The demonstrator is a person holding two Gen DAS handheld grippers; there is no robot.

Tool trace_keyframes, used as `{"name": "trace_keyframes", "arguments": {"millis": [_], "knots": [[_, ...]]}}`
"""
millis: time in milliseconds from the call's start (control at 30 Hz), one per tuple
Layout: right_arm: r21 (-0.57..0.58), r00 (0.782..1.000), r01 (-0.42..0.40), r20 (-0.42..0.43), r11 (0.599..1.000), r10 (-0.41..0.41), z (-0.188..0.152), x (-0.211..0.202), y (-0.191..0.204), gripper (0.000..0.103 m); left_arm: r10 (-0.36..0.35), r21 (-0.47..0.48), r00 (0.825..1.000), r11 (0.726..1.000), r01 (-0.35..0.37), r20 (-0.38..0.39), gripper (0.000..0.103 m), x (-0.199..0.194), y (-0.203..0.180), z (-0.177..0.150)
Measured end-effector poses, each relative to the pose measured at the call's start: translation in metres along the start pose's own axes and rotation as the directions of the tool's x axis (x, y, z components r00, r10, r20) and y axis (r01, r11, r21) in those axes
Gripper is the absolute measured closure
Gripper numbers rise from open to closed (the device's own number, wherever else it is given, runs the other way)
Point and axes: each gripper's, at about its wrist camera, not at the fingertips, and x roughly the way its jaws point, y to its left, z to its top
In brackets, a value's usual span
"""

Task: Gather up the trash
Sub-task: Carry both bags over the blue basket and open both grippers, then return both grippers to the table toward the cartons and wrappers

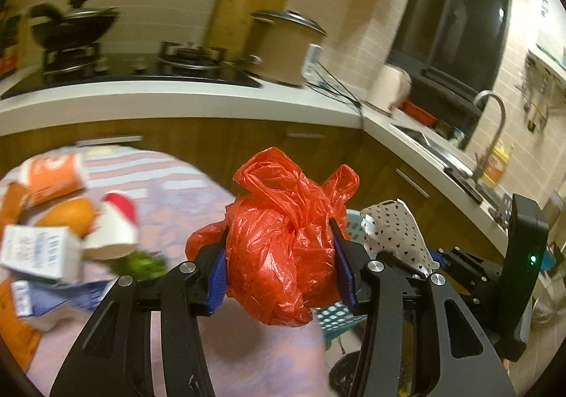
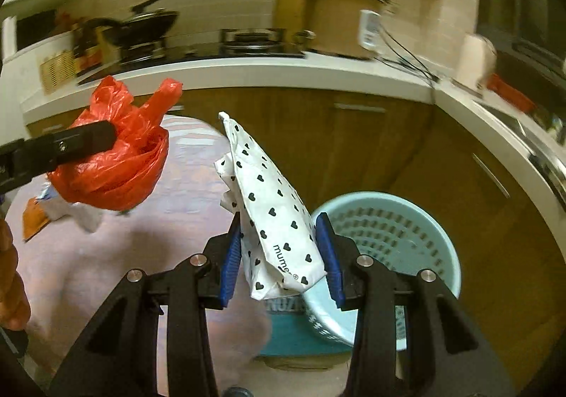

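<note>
- The left gripper was clamped on a knotted red bag, held in the air off the table edge.
- The right gripper pinched a white heart-print packet, its pads pressing both sides, above and just left of the bin.
- More trash, cartons and a cup, lay at the table's left side.
- To do this step well, each load probably should be carried over the bin's mouth before letting go, one hand at a time; the light bag could cling or drift.
- The packet read "mume", the rest hidden; other print was blurred.
</note>
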Motion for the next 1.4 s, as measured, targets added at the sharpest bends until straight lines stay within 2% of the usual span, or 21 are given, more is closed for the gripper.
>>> {"name": "trace_keyframes", "arguments": {"millis": [267, 600, 700, 733, 767, 800, 833, 1067, 1400], "knots": [[0.123, 0.992, 0.087, -0.105, 0.989, -0.074, -0.019, 0.033, -0.062, 0.065, -0.072, 0.033, 0.993, 0.997, 0.075, -0.093, 0.055, 0.07, -0.043, -0.002], [0.263, 0.956, 0.161, -0.281, 0.951, -0.084, -0.061, 0.082, -0.117, 0.062, -0.146, 0.036, 0.96, 0.987, 0.159, -0.241, 0.054, 0.15, -0.075, -0.021], [0.28, 0.948, 0.17, -0.309, 0.945, -0.079, -0.063, 0.09, -0.124, 0.059, -0.151, 0.04, 0.951, 0.985, 0.168, -0.27, 0.05, 0.164, -0.079, -0.027], [0.286, 0.945, 0.174, -0.317, 0.942, -0.079, -0.065, 0.091, -0.126, 0.055, -0.156, 0.039, 0.948, 0.984, 0.173, -0.278, 0.048, 0.167, -0.08, -0.028], [0.29, 0.943, 0.179, -0.322, 0.94, -0.08, -0.066, 0.093, -0.129, 0.047, -0.152, 0.041, 0.946, 0.984, 0.171, -0.286, 0.041, 0.171, -0.081, -0.03], [0.296, 0.941, 0.186, -0.328, 0.937, -0.084, -0.067, 0.094, -0.13, 0.042, -0.15, 0.045, 0.944, 0.984, 0.17, -0.293, 0.034, 0.173, -0.082, -0.032], [0.307, 0.938, 0.2, -0.336, 0.93, -0.091, -0.067, 0.095, -0.133, 0.035, -0.148, 0.051, 0.944, 0.984, 0.17, -0.295, 0.033, 0.174, -0.082, -0.033], [0.346, 0.937, 0.206, -0.339, 0.916, -0.083, -0.069, 0.092, -0.14, 0.034, -0.152, 0.032, 0.944, 0.985, 0.169, -0.292, 0.033, 0.166, -0.074, -0.031], [0.285, 0.964, 0.174, -0.244, 0.942, -0.104, -0.042, 0.065, -0.112, 0.034, -0.137, 0.034, 0.965, 0.988, 0.149, -0.221, 0.033, 0.125, -0.059, -0.026]]}}
